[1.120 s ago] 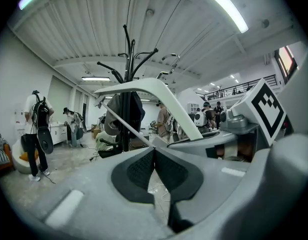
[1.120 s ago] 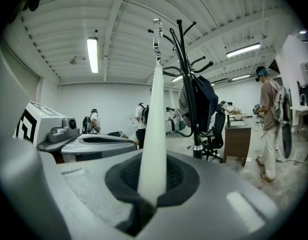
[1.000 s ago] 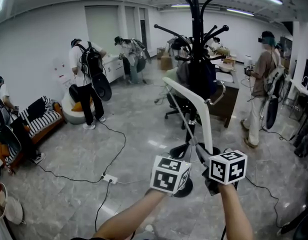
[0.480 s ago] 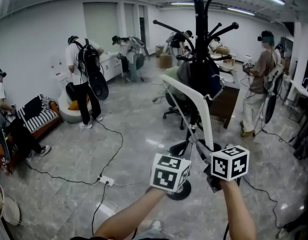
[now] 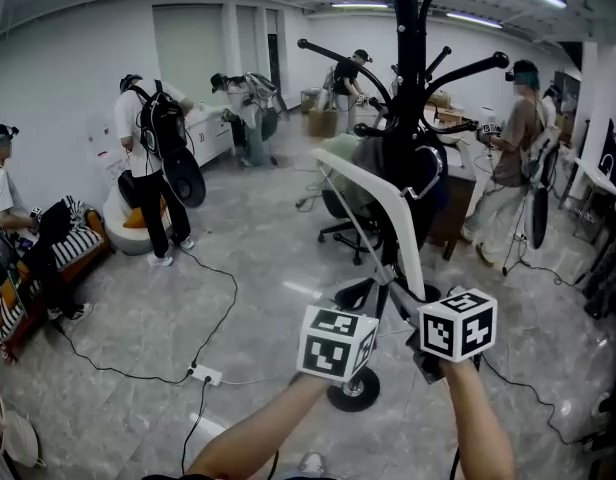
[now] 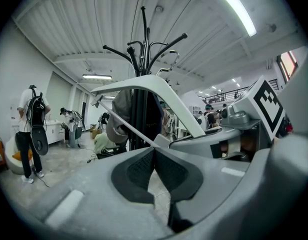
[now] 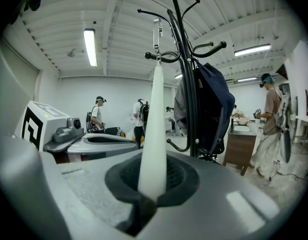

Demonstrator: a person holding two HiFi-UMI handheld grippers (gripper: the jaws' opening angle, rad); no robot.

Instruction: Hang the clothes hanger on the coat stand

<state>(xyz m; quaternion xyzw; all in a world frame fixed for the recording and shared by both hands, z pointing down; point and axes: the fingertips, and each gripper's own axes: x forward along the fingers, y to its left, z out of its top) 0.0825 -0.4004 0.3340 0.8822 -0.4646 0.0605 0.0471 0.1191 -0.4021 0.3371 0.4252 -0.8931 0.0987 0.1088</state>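
Note:
A white clothes hanger (image 5: 388, 203) with a thin metal bar and a metal hook (image 7: 157, 31) is held up in front of me, tilted toward the black coat stand (image 5: 401, 88). My right gripper (image 5: 408, 306) is shut on the end of one white arm (image 7: 154, 124). My left gripper (image 5: 381, 306) sits beside it, its pads (image 6: 139, 166) closed where the thin bar (image 6: 124, 124) meets that corner. The stand's curved prongs rise just beyond the hook (image 5: 425, 183). A dark garment (image 5: 408, 163) hangs on the stand, whose round base (image 5: 353, 393) is near my hands.
Several people with gear stand around the room, one (image 5: 148, 168) at left and one (image 5: 508, 168) at right. A cable and power strip (image 5: 206, 375) lie on the grey floor. An office chair (image 5: 346, 223) and a brown desk (image 5: 456, 203) stand behind the coat stand.
Both grippers and the hanger have come closer to the coat stand, which now looms larger with its base nearer my hands. The grips look unchanged.

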